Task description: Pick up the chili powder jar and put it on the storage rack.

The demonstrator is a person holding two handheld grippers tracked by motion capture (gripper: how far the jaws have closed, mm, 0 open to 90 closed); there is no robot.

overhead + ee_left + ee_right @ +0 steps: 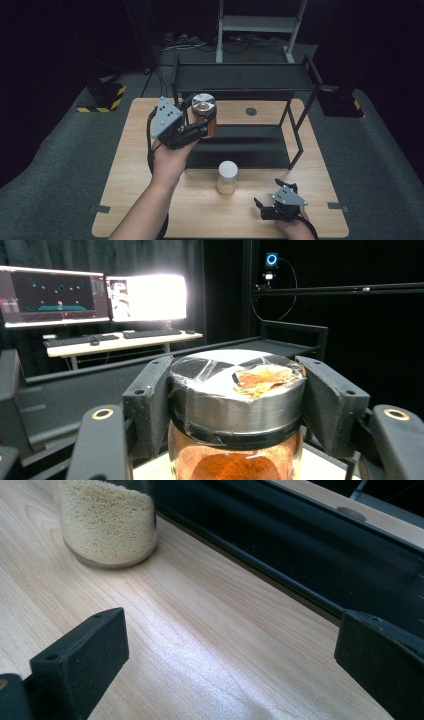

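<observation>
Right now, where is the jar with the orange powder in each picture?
High view: the orange powder jar is left of center, held up in the left hand-held gripper in front of the black shelf rack.
Left gripper view: the jar sits at bottom center, clamped between the two black jaws.
Right gripper view: it is not in this picture; that one is the pale grain jar.
Shared landmark: the black shelf rack.

Dark room, grey carpet (60, 165), lit monitors (95, 295) on desk (125, 340).
</observation>
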